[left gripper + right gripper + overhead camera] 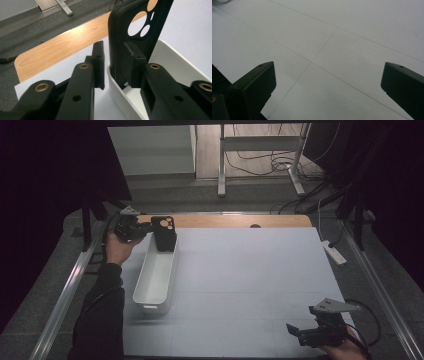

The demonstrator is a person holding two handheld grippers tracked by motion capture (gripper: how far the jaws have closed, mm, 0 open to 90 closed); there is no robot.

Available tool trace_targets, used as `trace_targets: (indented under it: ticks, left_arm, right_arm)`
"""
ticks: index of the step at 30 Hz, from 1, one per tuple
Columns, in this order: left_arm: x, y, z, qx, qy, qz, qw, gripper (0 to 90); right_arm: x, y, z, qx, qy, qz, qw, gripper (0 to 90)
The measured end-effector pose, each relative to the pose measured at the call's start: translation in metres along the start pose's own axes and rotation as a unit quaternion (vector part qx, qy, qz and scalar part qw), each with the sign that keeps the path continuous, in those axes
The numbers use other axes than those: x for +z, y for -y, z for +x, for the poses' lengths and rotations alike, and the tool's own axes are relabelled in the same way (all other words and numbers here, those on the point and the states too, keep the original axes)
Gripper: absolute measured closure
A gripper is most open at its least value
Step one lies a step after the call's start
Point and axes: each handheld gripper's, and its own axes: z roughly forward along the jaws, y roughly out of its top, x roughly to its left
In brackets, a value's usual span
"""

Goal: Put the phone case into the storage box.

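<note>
My left gripper (113, 65) straddles the far-end wall of the white bin (155, 275), jaws eased apart; one pad touches the black phone case (164, 233), which stands upright inside that end, so it stays put. Forearm reaches forward beside the bin. My right gripper (300, 332), spread and empty, rests on the table (250, 270), well off the bin.

High view overlooks the table; both claw views sit close above its white mat (250, 270).

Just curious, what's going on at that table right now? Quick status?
Left gripper open around phone case, case upright in white bin. Right gripper open, over bare mat. Nothing in the way.
</note>
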Motion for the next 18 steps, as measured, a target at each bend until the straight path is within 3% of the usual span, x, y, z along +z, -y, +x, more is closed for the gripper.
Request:
trace_targets:
  ticks: [8,18]
  left_arm:
    - [-0.005,0.004,-0.002,-0.035,0.028,0.002,0.999,56.0]
    - [-0.011,0.006,-0.009,-0.047,0.04,0.007,0.998,45.8]
  right_arm:
    - [0.0,0.0,0.0,0.0,0.0,-0.002,1.0,0.1]
    - [0.0,0.0,0.0,0.0,0.001,-0.002,1.0,0.1]
